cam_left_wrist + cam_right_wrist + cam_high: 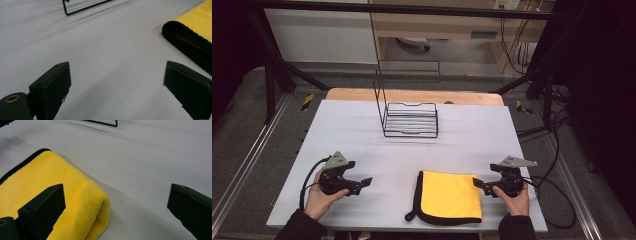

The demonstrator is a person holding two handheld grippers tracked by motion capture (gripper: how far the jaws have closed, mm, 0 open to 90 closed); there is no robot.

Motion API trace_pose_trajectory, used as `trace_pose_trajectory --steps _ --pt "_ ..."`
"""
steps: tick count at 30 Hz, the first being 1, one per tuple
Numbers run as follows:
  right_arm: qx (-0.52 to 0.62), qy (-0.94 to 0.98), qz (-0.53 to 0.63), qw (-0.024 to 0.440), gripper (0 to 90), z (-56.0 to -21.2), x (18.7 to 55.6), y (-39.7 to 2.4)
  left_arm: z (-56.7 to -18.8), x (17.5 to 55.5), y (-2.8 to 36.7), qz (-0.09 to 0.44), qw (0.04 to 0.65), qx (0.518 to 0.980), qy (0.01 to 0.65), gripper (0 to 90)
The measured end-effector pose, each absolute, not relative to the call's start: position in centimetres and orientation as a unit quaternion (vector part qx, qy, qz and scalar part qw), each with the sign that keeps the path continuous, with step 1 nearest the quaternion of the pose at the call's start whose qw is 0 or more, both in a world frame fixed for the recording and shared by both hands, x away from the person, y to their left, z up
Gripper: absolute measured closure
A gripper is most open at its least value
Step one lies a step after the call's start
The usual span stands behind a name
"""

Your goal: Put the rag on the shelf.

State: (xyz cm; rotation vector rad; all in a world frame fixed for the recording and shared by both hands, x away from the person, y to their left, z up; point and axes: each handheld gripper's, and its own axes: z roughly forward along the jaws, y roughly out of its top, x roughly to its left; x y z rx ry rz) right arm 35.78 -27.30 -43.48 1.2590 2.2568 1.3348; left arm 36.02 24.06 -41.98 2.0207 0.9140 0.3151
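Black jaws of the right gripper (115,212) stand wide apart at the folded yellow microfibre cloth (450,196), low centre-right in the high view. It looks soft, light and floppy; its plush folded corner seems the best hold. Left gripper (362,184) also gapes, empty. Wire rack (410,119) sits behind.

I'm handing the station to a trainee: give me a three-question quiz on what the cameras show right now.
1. True or false: the yellow cloth lies folded on the white table.
2. Which gripper is nearer the cloth: A) left gripper B) right gripper?
3. What stands at the far middle of the table?

Key
1. True; its folded edge shows in the right gripper view.
2. B; its tips are right at the cloth's far right corner, jaws wide apart.
3. A black wire rack, with nothing in it.
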Motion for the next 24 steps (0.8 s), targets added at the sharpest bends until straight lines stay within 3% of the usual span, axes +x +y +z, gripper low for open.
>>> trace_pose_trajectory --steps 16,24 --pt "0.426 0.777 0.450 0.110 4.7 -43.6 35.8 -26.9 -40.9 37.4 16.9 0.109 0.419 0.834 0.342 12.1" --pt "0.425 0.779 0.449 0.107 5.8 -43.7 35.8 -26.8 -41.1 38.3 12.2 0.085 0.406 0.849 0.329 19.5"
